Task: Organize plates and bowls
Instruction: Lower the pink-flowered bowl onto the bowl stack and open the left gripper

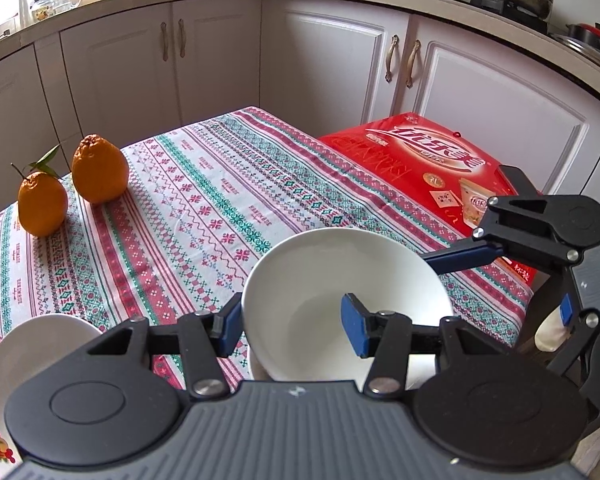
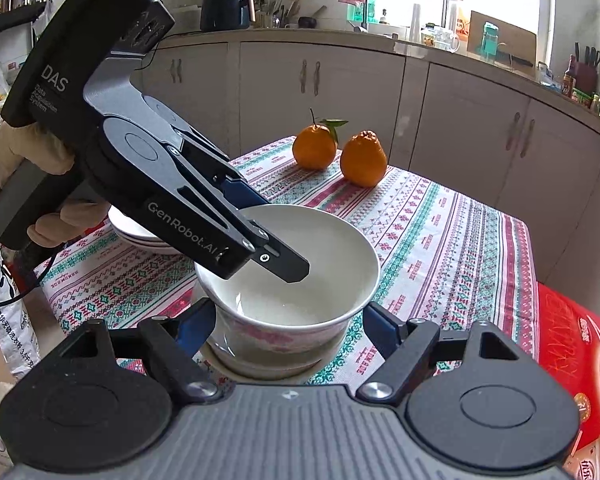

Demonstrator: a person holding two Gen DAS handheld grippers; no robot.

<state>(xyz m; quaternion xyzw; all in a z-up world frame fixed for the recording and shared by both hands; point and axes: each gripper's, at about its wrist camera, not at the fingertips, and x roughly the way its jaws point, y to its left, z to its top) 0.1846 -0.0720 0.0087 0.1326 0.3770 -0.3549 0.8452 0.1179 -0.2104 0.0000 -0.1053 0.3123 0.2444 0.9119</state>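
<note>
Two views, and each shows what the other misses. Biggest is the table [image 1: 188, 208] under its patterned cloth. From my left wrist I see the red carton [image 1: 432, 168] lying flat along the table's far right edge, the stove with its pots on the counter behind, and my right gripper [image 1: 512, 280] coming in from the right. From my right wrist I see the window, the sink, and my gloved left hand [image 2: 32, 160] around the left tool's handle, plus a corner of that carton.

The bowl [image 2: 300, 264] sits at the near part of the table, tilted, resting in a second bowl [image 2: 260, 360] beneath it; from the left wrist that lower one is only a sliver. The upper bowl is empty. My left gripper [image 1: 296, 324] is clenched on its wall: one pad outside the rim, the other inside. My right gripper's pads stand either side of the bowl's base, just beside it and released, touching nothing that I can make out.

Next down, a short stack of plates [image 2: 140, 236] lies left of the bowls, partly hidden behind the left tool; the left wrist view shows one plate [image 1: 28, 352] with a fruit print at its rim, nothing on it.

Smallest, two oranges [image 2: 340, 152] stand together at the far end, one with a leaf.
</note>
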